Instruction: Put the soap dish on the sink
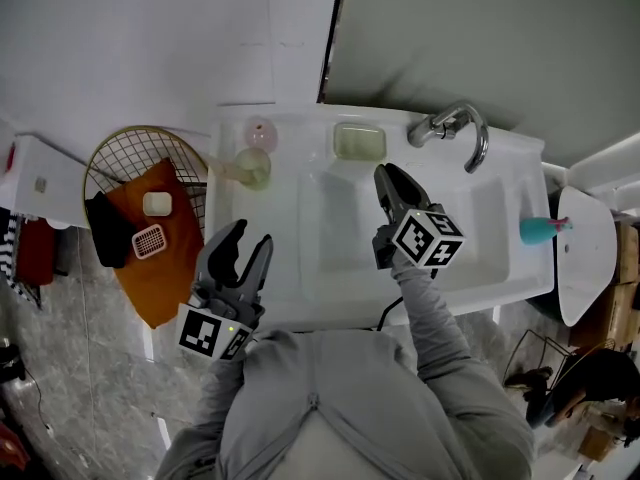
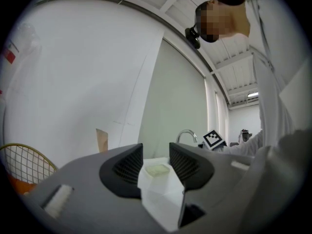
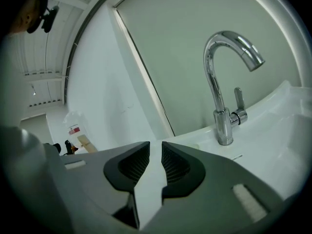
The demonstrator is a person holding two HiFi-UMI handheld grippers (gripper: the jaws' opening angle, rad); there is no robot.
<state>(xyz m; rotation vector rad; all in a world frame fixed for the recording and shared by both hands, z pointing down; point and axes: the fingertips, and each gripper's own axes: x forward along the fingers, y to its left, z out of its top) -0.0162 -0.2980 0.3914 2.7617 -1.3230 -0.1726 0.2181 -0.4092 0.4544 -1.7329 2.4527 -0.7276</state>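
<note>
**Soap dish looks parked already, both tools empty**

The soap dish sits on the back ledge of the sink, just left of the chrome faucet, with something pale green in it, probably a bar of soap. So the job looks pretty much done.

The left tool hangs over the sink's front left corner with its jaws spread and nothing between them. The right tool hovers over the basin with only a slim gap between its jaws, also carrying nothing.

If the dish needs a nudge, it looks stiff, light and glossy, so likely slippery near water. Pinching across one raised rim edge seems safest, keeping it level so the soap doesn't slide out.
</note>
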